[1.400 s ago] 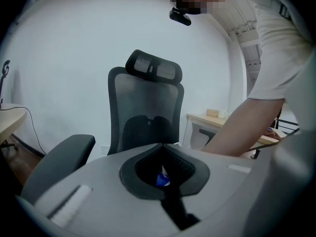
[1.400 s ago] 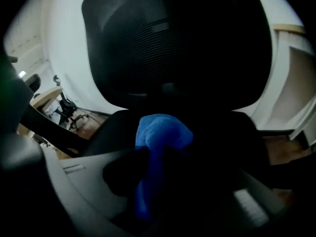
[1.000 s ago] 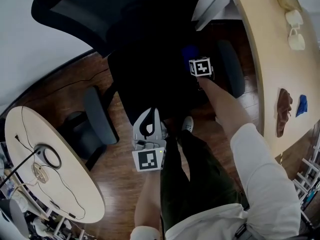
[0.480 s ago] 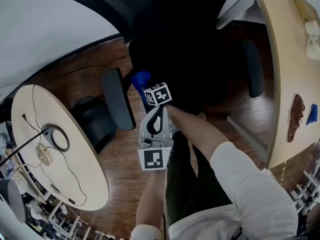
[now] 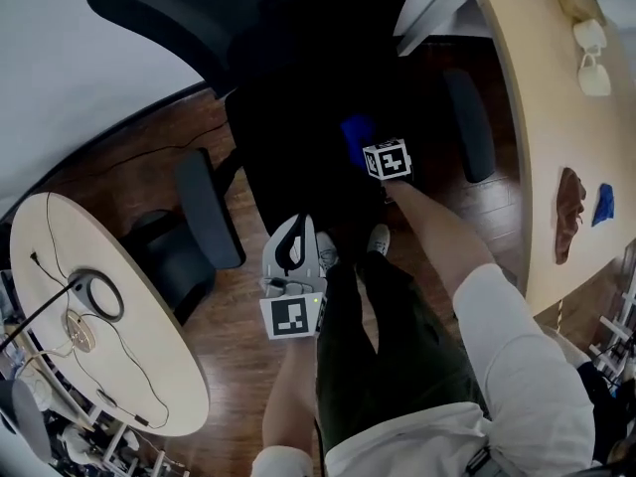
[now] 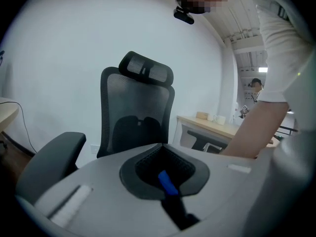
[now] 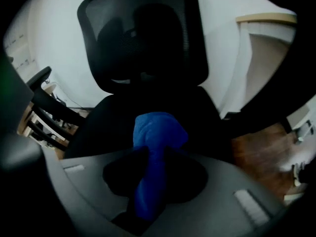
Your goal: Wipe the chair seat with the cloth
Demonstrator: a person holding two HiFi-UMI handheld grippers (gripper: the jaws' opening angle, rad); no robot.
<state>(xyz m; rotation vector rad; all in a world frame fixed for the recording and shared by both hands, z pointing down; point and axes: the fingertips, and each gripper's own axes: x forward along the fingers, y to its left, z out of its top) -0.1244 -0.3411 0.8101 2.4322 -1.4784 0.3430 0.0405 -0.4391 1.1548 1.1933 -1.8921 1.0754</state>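
Note:
A black office chair, its seat (image 5: 298, 127) in the top middle of the head view, stands in front of me. My right gripper (image 5: 370, 147) is shut on a bunched blue cloth (image 5: 354, 135) and presses it onto the right half of the seat. In the right gripper view the cloth (image 7: 159, 130) bulges out past the gripper (image 7: 152, 164), with the mesh backrest (image 7: 143, 38) behind. My left gripper (image 5: 298, 227) hangs at the seat's front edge, its fingertips together and nothing held. The left gripper view faces the backrest (image 6: 136, 117).
The chair's armrests (image 5: 204, 222) (image 5: 469, 122) flank the seat. A round wooden table (image 5: 149, 366) with cables lies at the lower left, and a long desk (image 5: 537, 117) with mugs (image 5: 591, 53) runs down the right. My legs and shoes (image 5: 376, 238) stand on the wood floor.
The right gripper swept the cloth left across the seat, then back toward the right side. The left gripper stayed at the seat's front edge.

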